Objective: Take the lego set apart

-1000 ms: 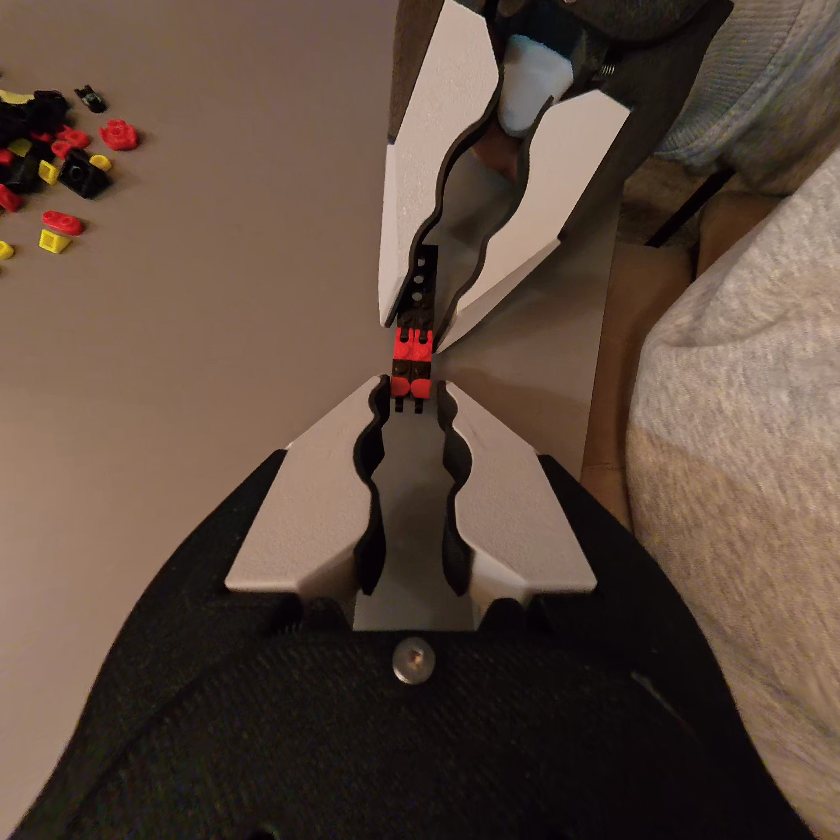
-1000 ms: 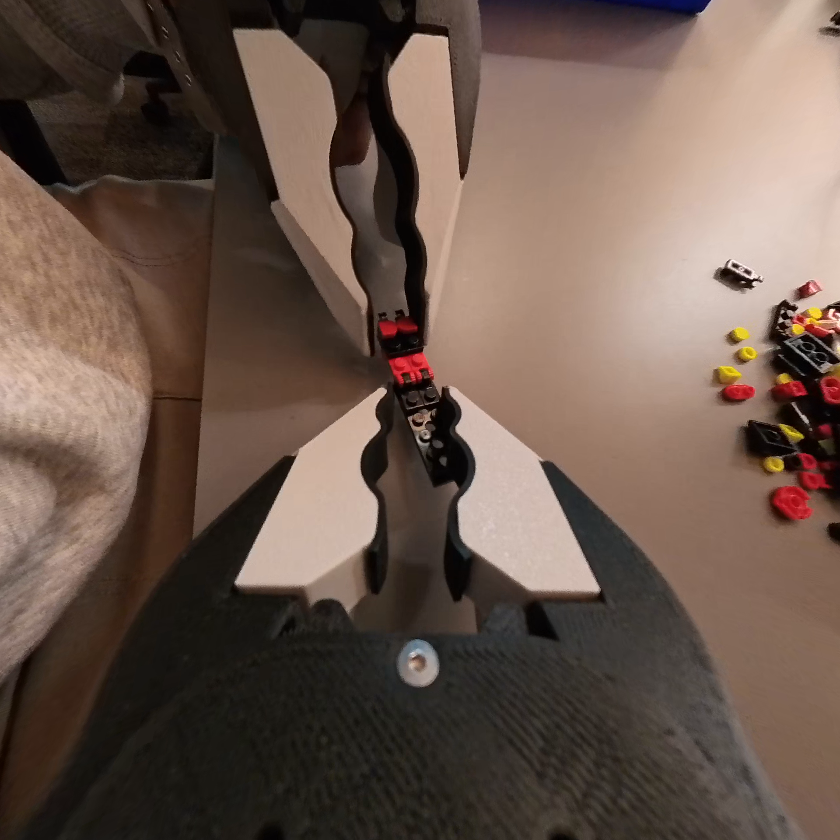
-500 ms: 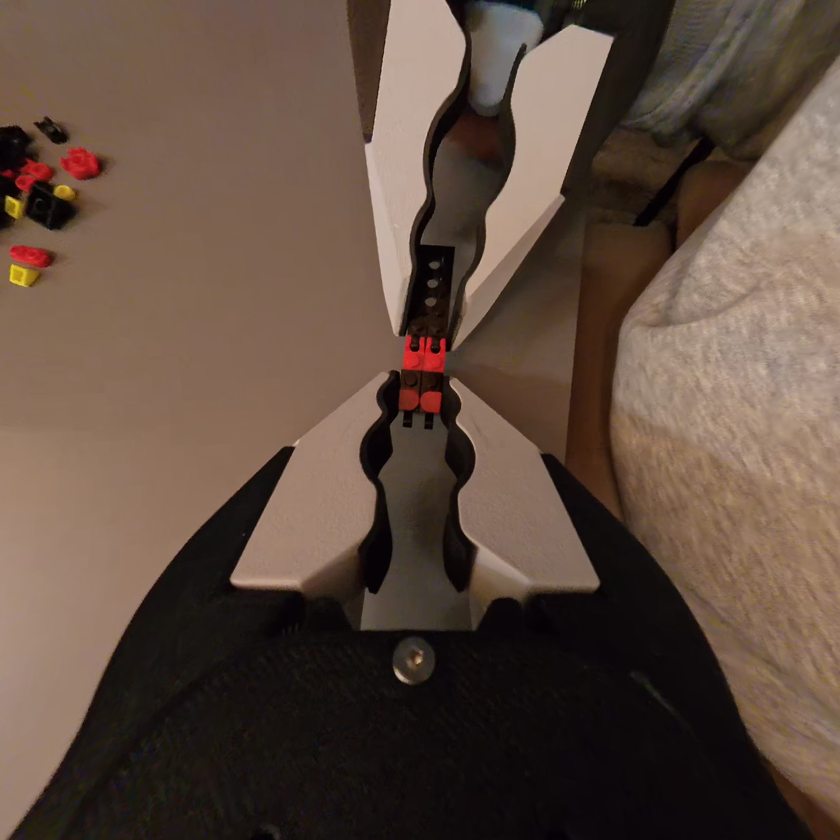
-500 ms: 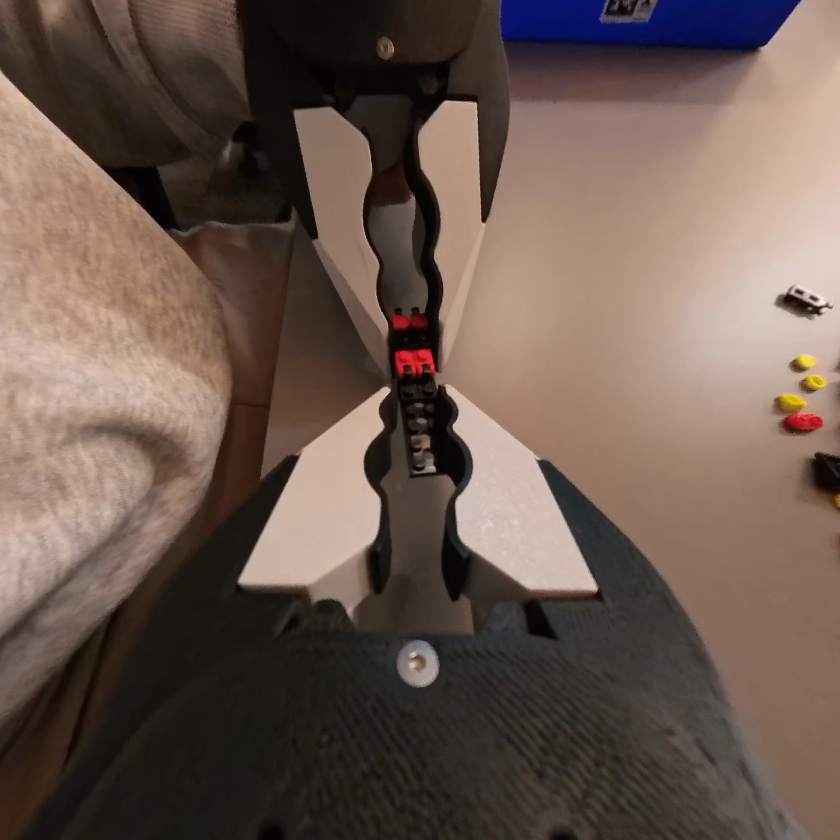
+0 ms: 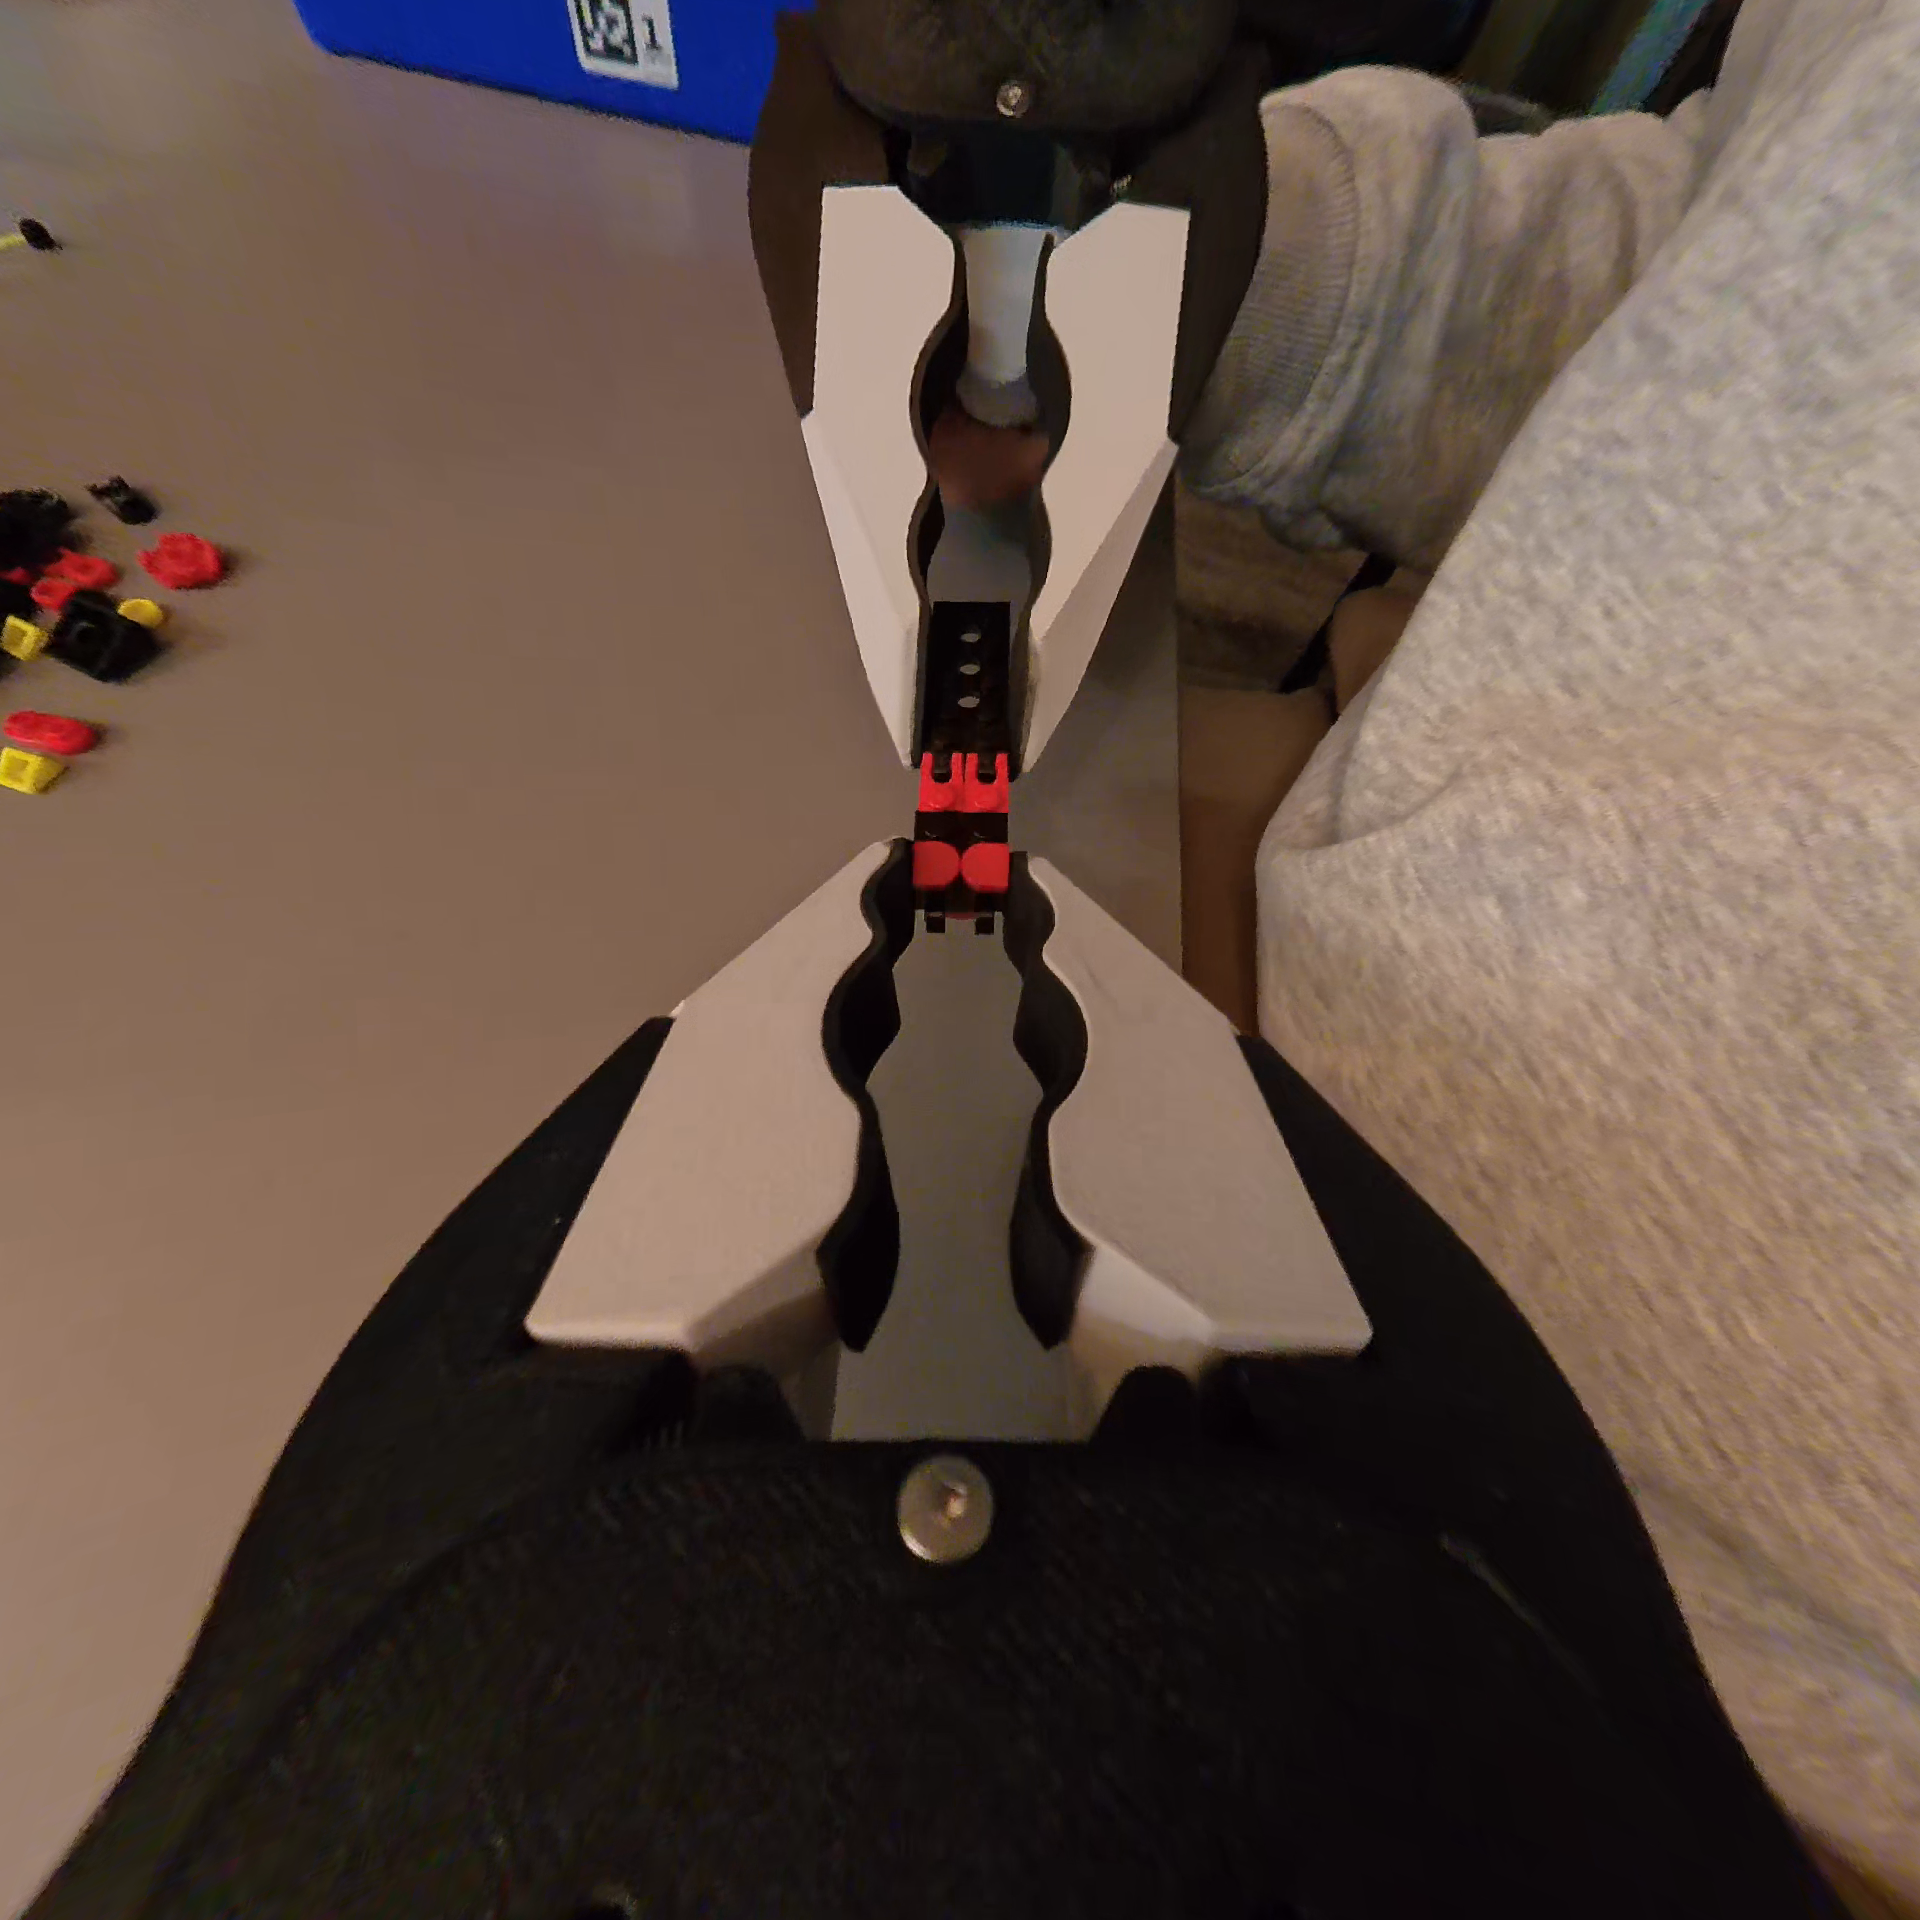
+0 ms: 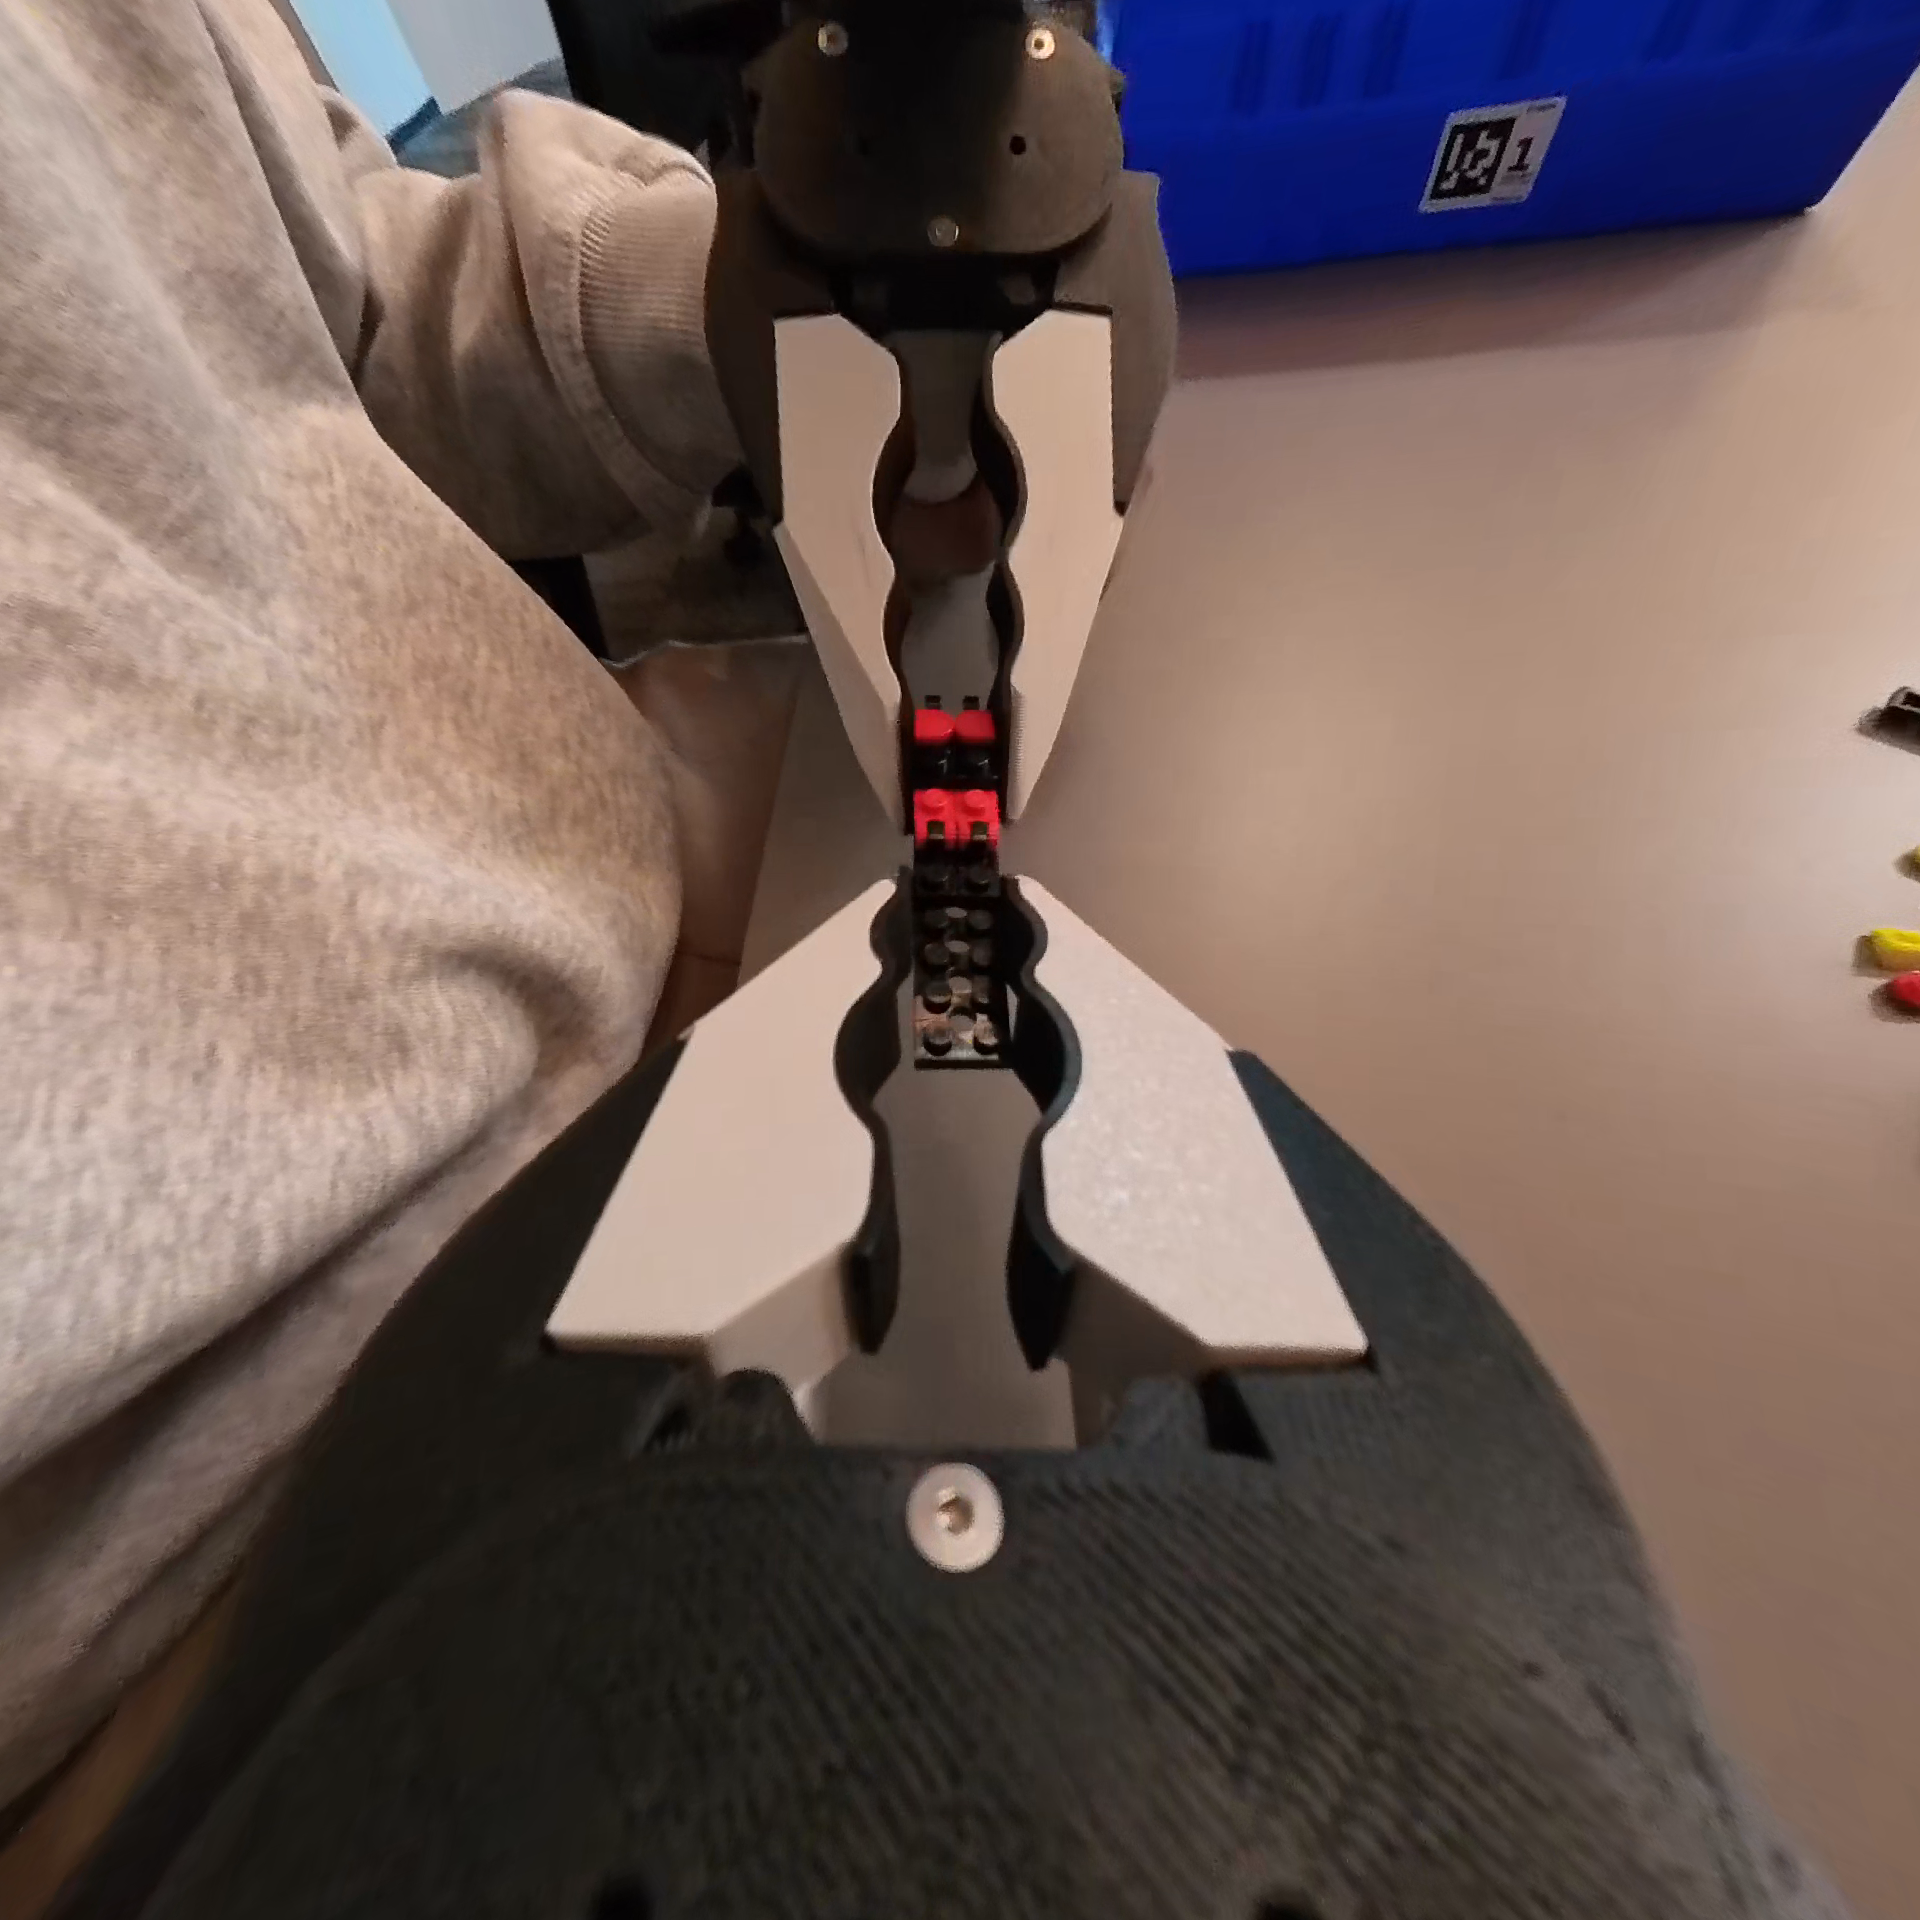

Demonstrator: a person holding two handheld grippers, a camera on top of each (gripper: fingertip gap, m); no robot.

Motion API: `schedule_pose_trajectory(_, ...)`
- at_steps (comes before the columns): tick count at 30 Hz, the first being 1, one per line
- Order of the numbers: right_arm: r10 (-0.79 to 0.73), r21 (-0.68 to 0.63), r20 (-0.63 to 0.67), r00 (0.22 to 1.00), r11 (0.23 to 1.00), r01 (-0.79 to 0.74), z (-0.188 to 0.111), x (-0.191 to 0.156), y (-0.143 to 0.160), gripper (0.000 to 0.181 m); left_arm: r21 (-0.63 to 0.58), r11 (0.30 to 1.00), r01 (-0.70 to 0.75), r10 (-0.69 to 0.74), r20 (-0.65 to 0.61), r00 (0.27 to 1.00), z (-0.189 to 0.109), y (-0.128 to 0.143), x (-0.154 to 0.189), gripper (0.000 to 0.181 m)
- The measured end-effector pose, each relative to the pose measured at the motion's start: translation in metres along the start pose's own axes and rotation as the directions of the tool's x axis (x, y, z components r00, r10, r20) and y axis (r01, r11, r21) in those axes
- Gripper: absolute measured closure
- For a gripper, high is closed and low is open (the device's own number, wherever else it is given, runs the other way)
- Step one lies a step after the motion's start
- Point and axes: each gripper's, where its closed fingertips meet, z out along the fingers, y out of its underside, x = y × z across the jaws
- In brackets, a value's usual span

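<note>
A smooth grey-brown tabletop [image 5: 468, 935] fills the scene, with a blue plastic bin [image 6: 1455, 135] at the far side carrying a white square-code sticker [image 6: 1491, 156]. Both grippers meet tip to tip above the near table edge! The left gripper [image 5: 961, 883] has its pale fingers closed tight on the red-and-black end of the small lego assembly [image 5: 961, 821], and the right gripper [image 6: 958, 894] is clamped on the long black studded plate [image 6: 958, 977] at the other end. So the lego set hangs in the air between the two, held from both sides, nothing resting on the table. In the left wrist view a scatter of loose red, yellow and black lego pieces [image 5: 83, 623] lies well to the left, with wide bare table between it and the grippers. Tight on the other side, though: a grey fleece sleeve [image 5: 1558, 935] sits right beside the tools.
</note>
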Motion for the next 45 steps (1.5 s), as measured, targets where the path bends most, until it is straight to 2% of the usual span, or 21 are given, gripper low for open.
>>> schedule_pose_trajectory(1,0.003,0.009,0.003,1.000,1.000,-0.003,-0.001,0.000,-0.001,0.167,0.010,1.000,-0.002,0.002,0.002,1.000,-0.001,-0.002,0.000,0.161)
schedule_pose_trajectory(6,0.050,0.042,0.024,0.998,0.998,-0.051,-0.006,0.001,-0.003,0.167,0.044,0.998,0.048,-0.048,-0.012,0.999,-0.003,-0.008,0.001,0.163)
schedule_pose_trajectory(9,0.082,0.037,-0.028,0.996,0.996,-0.081,-0.014,0.014,0.005,0.167,0.069,0.996,0.052,-0.056,0.055,0.997,-0.008,-0.008,-0.010,0.175)
schedule_pose_trajectory(11,0.075,0.037,-0.057,0.996,0.997,-0.073,-0.017,0.017,0.004,0.168,0.109,0.993,0.041,-0.049,0.074,0.996,-0.012,-0.014,-0.011,0.171)
schedule_pose_trajectory(14,0.056,0.022,-0.064,0.996,0.998,-0.055,-0.015,0.015,0.003,0.167,0.099,0.994,0.038,-0.049,0.113,0.992,-0.011,-0.012,-0.017,0.146)
schedule_pose_trajectory(17,0.036,-0.008,-0.050,0.998,0.999,-0.037,-0.005,0.009,0.005,0.168,0.111,0.992,0.062,-0.069,0.061,0.996,-0.004,-0.016,-0.008,0.133)
schedule_pose_trajectory(19,0.020,-0.016,-0.036,0.999,1.000,-0.021,0.001,0.003,0.002,0.168,0.095,0.994,0.061,-0.066,0.051,0.996,0.002,-0.016,-0.003,0.138)
schedule_pose_trajectory(21,0.012,-0.013,-0.037,0.999,1.000,-0.013,0.004,0.001,-0.001,0.168,0.057,0.997,0.051,-0.054,0.059,0.997,0.006,-0.012,-0.001,0.159)
schedule_pose_trajectory(22,0.009,-0.014,-0.039,0.999,1.000,-0.009,0.003,0.001,-0.001,0.168,0.056,0.997,0.055,-0.057,0.054,0.997,0.006,-0.011,-0.001,0.160)
schedule_pose_trajectory(25,0.023,0.012,-0.025,0.999,1.000,-0.023,0.001,0.000,-0.005,0.168,0.072,0.995,0.070,-0.072,0.022,0.997,0.004,-0.013,0.001,0.161)
schedule_pose_trajectory(29,0.009,0.001,-0.033,0.999,1.000,-0.009,0.001,0.000,-0.004,0.168,0.048,0.996,0.071,-0.072,0.029,0.997,0.004,-0.009,0.001,0.161)
schedule_pose_trajectory(33,0.037,0.045,-0.003,0.999,0.998,-0.037,-0.004,-0.002,-0.009,0.168,0.049,0.998,0.045,-0.047,0.030,0.998,0.004,-0.010,0.002,0.163)
schedule_pose_trajectory(38,0.032,0.028,0.007,0.999,0.999,-0.032,0.000,-0.005,-0.007,0.168,0.064,0.997,0.053,-0.053,-0.002,0.999,0.003,-0.011,0.005,0.165)
schedule_pose_trajectory(40,0.026,0.013,0.005,1.000,1.000,-0.026,0.002,-0.006,-0.005,0.167,0.064,0.997,0.050,-0.050,-0.002,0.999,0.003,-0.012,0.005,0.165)
schedule_pose_trajectory(45,-0.018,-0.120,-0.055,0.998,0.993,0.011,0.013,-0.003,0.010,0.168,-0.059,0.998,0.002,0.001,0.060,0.998,0.008,0.004,0.000,0.166)
